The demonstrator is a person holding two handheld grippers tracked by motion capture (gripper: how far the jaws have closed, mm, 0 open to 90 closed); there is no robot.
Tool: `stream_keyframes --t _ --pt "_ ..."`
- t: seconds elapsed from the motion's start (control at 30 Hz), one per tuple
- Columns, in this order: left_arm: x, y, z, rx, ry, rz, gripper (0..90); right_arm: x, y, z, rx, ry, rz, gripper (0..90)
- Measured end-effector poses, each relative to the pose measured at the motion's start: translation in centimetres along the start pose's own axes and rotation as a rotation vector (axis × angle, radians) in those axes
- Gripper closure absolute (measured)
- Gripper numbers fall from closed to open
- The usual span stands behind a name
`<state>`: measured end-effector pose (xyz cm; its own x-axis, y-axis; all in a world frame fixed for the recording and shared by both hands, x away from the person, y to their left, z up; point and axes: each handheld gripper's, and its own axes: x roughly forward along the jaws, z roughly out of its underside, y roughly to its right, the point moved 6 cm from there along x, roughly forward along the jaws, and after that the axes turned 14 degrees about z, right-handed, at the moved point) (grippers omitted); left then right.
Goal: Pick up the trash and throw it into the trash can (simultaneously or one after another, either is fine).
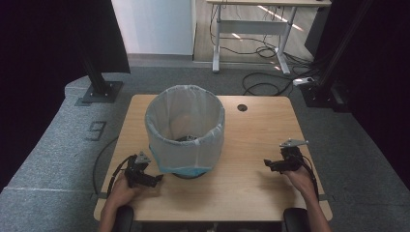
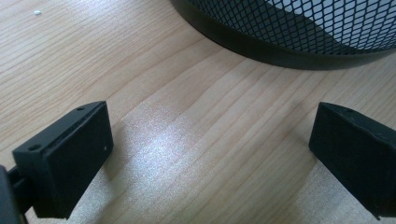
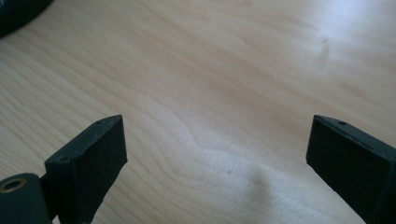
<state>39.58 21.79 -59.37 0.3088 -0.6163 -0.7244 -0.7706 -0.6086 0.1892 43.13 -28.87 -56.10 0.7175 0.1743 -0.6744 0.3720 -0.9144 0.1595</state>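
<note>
My left gripper [image 1: 155, 180] rests on the table [image 1: 251, 145] with jaws spread, just beside the bin [image 1: 185, 129]. My right gripper [image 1: 269, 164] sits well apart from it, jaws spread too.

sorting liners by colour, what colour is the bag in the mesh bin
White, with a pale blue hem, on the bag; clearest in the high view.

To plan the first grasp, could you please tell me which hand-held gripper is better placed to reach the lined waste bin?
Left, probably: the left hand-held gripper sits open beside the bin.
</note>
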Motion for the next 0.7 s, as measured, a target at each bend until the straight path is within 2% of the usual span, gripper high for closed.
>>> stream_keyframes --t 0.2,0.27,0.37,0.43,0.7 --pt "0.0 0.0 0.0 0.000 0.000 0.000 0.0 0.8 -0.8 1.6 -0.004 -0.023 0.001 4.8" --pt "0.0 0.0 0.0 0.000 0.000 0.000 0.0 1.1 -1.1 2.1 -0.013 -0.046 0.002 4.8" --pt "0.0 0.0 0.0 0.000 0.000 0.000 0.0 1.5 -1.8 2.9 -0.019 -0.048 -0.002 4.4" --pt "0.0 0.0 0.0 0.000 0.000 -0.001 0.0 1.4 -2.2 3.2 0.000 -0.007 0.004 3.5" --pt "0.0 0.0 0.0 -0.001 0.000 -0.001 0.0 1.0 -3.0 3.6 -0.012 0.006 -0.006 0.9"
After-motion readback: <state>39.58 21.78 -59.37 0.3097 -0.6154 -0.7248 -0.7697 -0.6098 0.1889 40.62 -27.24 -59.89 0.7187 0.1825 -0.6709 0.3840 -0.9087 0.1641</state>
